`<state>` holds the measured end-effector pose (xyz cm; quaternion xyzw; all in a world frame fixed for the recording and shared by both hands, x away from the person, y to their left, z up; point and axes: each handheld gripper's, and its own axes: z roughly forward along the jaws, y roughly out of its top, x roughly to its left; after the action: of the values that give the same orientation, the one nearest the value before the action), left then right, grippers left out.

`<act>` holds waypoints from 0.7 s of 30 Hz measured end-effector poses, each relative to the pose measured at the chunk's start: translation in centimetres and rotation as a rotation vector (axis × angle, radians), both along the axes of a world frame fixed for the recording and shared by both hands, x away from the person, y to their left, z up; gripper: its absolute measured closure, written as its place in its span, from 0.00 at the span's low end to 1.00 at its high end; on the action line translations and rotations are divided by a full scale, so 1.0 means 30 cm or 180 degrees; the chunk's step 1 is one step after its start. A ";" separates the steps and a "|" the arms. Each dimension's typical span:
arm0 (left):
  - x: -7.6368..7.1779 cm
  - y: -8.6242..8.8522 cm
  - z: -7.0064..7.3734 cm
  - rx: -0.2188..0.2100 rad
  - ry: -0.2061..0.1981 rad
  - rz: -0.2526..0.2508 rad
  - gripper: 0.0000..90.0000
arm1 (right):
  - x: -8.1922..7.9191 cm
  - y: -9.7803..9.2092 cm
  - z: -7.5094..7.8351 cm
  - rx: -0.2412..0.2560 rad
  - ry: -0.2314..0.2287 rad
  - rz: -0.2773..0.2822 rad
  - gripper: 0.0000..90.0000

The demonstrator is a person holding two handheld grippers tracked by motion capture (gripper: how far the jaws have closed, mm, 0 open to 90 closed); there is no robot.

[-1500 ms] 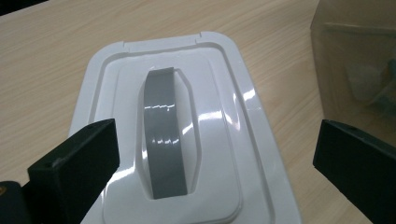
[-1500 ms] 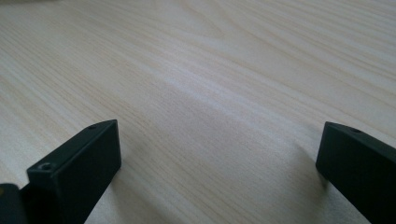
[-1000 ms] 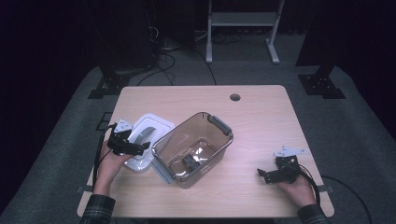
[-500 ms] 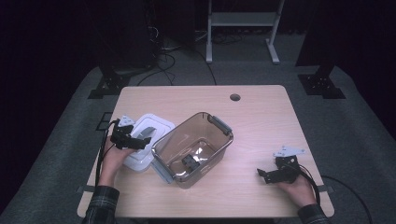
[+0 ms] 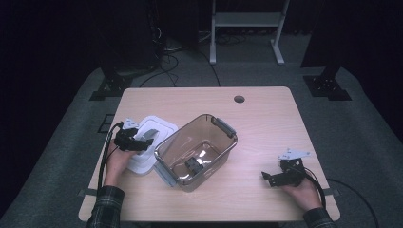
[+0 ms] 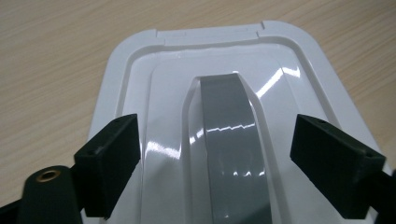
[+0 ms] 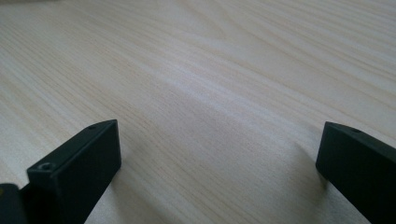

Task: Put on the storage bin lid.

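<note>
- My left gripper [image 5: 142,141] hovers over the white lid [image 5: 151,129] at the left side of the wooden table [image 5: 266,114].
- In the left gripper view its jaws stand wide apart, one on each side of the lid's grey handle [image 6: 232,140], and grip nothing; I cannot tell whether they touch the lid's surface.
- The white lid [image 6: 224,56] lies flat on the wood, its raised rim running all round the handle.
- Just beside the lid, toward the table's middle, stands a clear brown container [image 5: 197,151], touching or nearly touching the lid's edge.
- A small dark object [image 5: 192,166] lies on the container's floor; it is too small for me to name.
- My right gripper [image 5: 272,178] rests near the table's front right edge, well apart from the container.
- In the right gripper view its jaws are spread wide over bare wood [image 7: 210,102], holding nothing.
</note>
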<state>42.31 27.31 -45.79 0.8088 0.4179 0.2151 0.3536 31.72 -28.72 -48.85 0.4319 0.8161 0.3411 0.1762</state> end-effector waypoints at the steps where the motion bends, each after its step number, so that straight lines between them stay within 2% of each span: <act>1: -0.001 0.001 -0.002 -0.0012 -0.0004 -0.0016 0.25 | 0.000 0.000 0.000 0.0000 -0.0001 0.0001 0.00; 11: -0.003 0.006 -0.009 -0.0156 0.0090 -0.0049 0.48 | 0.000 0.000 0.000 0.0000 -0.0001 0.0006 0.00; 21: -0.005 -0.005 -0.010 -0.0107 0.0140 -0.0052 0.66 | 0.000 0.001 0.000 0.0001 0.0000 0.0009 0.00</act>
<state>42.16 27.16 -46.10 0.8106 0.4224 0.1874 0.3596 31.71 -28.70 -48.85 0.4308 0.8167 0.3415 0.1757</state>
